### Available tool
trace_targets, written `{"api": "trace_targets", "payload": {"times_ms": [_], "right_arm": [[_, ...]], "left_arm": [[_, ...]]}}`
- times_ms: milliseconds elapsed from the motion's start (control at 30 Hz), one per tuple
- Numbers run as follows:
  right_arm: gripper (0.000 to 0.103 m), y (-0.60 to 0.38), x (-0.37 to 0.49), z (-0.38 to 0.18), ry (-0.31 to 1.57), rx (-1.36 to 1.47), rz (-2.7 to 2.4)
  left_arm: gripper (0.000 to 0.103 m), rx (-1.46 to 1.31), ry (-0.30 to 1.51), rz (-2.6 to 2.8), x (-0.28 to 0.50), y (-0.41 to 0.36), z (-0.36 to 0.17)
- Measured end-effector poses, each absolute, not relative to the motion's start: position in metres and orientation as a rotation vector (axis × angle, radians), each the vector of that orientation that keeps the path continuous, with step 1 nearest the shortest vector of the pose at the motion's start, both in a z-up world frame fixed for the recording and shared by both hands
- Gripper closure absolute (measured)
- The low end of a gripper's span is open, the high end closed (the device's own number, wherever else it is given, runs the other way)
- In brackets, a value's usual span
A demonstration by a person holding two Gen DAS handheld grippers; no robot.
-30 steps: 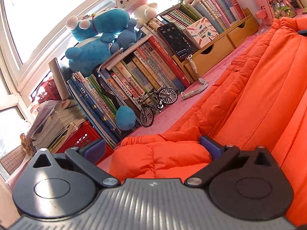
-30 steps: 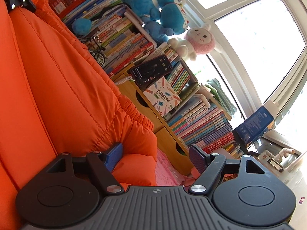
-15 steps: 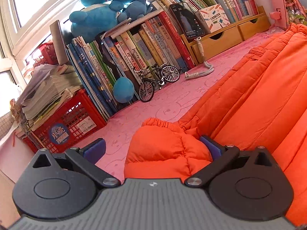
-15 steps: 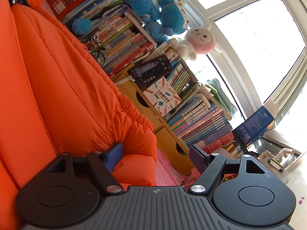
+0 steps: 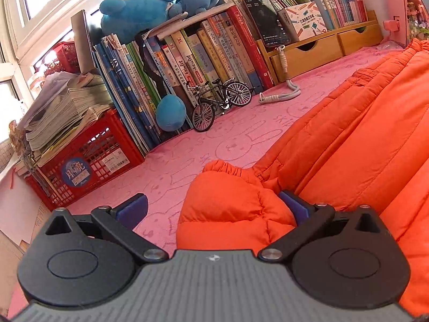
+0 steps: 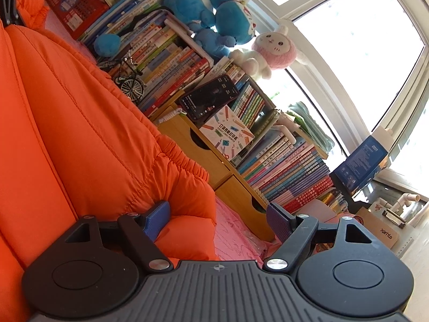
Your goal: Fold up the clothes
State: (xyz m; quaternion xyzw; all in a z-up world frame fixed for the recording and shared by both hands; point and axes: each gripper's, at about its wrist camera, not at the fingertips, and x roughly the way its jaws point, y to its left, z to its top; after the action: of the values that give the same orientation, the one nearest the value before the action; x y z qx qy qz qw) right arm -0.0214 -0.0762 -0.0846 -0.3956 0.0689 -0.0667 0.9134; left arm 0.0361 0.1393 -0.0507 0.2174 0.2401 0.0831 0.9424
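Both the left gripper (image 5: 213,209) and right gripper (image 6: 218,216), jaws wide, straddle elasticated corners of the puffy orange quilted jacket (image 5: 356,145) on the pink tabletop (image 5: 187,161); closing likely comes next.

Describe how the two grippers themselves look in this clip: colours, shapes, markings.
Both match. The left gripper and right gripper each have a grey ribbed body, two black round discs, black linkage arms with silver screws, and dark blue textured finger pads. No cables or sleeves show.

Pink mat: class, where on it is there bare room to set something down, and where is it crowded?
Bare pink mat lies between the red crate, the toy bicycle and the orange jacket. The back edge is crowded with books and a coiled cord; the jacket covers the right.
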Motion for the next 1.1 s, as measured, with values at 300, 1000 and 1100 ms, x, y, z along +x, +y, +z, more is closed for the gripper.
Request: {"api": "trace_targets", "payload": {"times_ms": [300, 1000, 1100], "right_arm": [[0.001, -0.042, -0.051, -0.046, -0.09, -0.915, -0.141], [0.002, 0.062, -0.037, -0.072, -0.183, -1.003, 0.142], [0.002, 0.059, -0.037, -0.075, -0.162, -0.989, 0.13]], "left_arm": [[0.0, 0.458, 0.479, 0.179, 0.035, 0.137, -0.052], [0.0, 0.468, 0.472, 0.187, 0.034, 0.135, -0.052], [0.0, 0.473, 0.47, 0.188, 0.034, 0.134, -0.052]]}}
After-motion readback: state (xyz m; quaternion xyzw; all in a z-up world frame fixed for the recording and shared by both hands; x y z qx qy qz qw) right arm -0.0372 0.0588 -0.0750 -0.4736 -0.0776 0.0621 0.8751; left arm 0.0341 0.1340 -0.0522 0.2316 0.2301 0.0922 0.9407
